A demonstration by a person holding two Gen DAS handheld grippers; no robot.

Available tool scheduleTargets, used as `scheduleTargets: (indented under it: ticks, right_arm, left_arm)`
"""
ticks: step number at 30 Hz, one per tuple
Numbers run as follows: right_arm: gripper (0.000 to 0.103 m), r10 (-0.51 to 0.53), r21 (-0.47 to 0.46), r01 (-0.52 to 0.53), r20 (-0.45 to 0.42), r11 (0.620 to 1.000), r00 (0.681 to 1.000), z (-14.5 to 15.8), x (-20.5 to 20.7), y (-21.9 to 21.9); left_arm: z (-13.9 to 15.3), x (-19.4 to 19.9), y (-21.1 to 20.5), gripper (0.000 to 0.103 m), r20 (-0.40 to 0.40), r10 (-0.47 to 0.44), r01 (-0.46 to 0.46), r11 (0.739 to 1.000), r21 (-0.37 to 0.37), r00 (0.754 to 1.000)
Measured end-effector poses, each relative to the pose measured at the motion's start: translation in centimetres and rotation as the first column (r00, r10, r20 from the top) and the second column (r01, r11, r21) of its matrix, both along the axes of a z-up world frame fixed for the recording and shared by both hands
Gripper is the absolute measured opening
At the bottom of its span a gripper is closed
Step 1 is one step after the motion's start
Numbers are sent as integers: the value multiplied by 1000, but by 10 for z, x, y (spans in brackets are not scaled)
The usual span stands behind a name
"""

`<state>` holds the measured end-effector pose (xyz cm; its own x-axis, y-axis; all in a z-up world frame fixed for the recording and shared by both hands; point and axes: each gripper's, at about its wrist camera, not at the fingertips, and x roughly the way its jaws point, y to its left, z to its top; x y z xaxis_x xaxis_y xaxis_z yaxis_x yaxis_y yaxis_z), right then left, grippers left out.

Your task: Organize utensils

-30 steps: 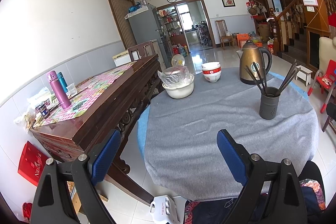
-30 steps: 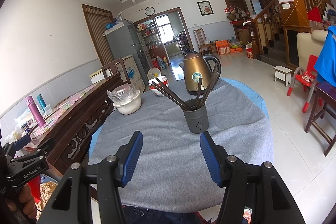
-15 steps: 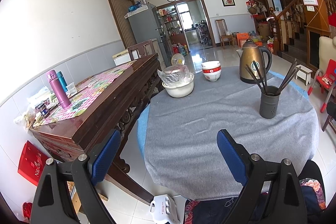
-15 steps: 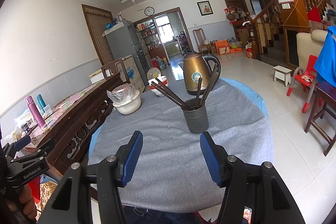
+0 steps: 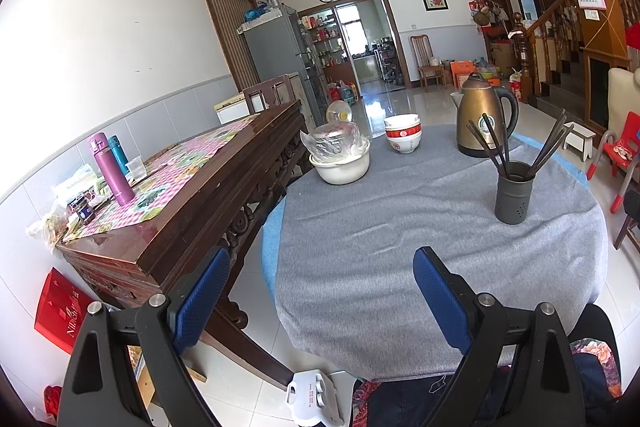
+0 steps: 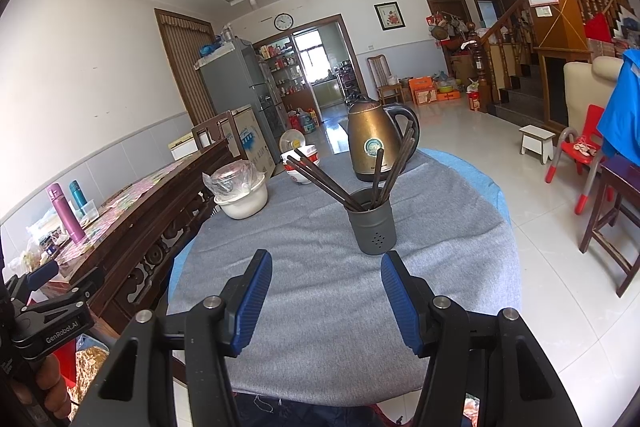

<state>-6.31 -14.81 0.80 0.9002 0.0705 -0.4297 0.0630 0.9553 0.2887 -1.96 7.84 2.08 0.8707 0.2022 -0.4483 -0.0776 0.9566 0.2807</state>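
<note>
Left to right across the round counter (image 5: 400,267) covered in grey cloth: a white bowl holding a clear plastic-wrapped dish (image 5: 340,157) stands at the far left edge, a stack of red-and-white ceramic bowls (image 5: 403,135) sits just beyond it, a bronze metal electric kettle (image 5: 480,117) stands at the far side, and a dark grey perforated cylindrical utensil holder (image 5: 513,193) stands in front of the kettle, right of centre.

The dark brown chopsticks (image 6: 332,183) are all standing in the holder, fanned out to left and right. No loose utensil is visible on the cloth in either view.

The left gripper (image 5: 316,297) hangs over the near edge of the counter, its blue-padded jaws wide apart with nothing between them. The right gripper (image 6: 326,301) points at the holder from near the counter's front edge; its jaws are likewise apart and empty, well short of the holder.

Assessment: the collecting of utensils appears finished, with every visible piece in the holder. What may remain is straightening the splayed chopsticks into one tidy bundle. Neither gripper is engaged in any step; whether more work is intended cannot be determined.
</note>
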Motion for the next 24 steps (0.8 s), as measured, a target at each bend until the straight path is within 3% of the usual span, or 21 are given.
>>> scheduleTargets:
  ticks: [24]
  right_arm:
    - [61, -7, 1, 7, -1, 1000, 1000, -2, 0, 0]
  left_arm:
    - [-2, 1, -2, 93, -12, -11, 11, 1000, 15, 1000]
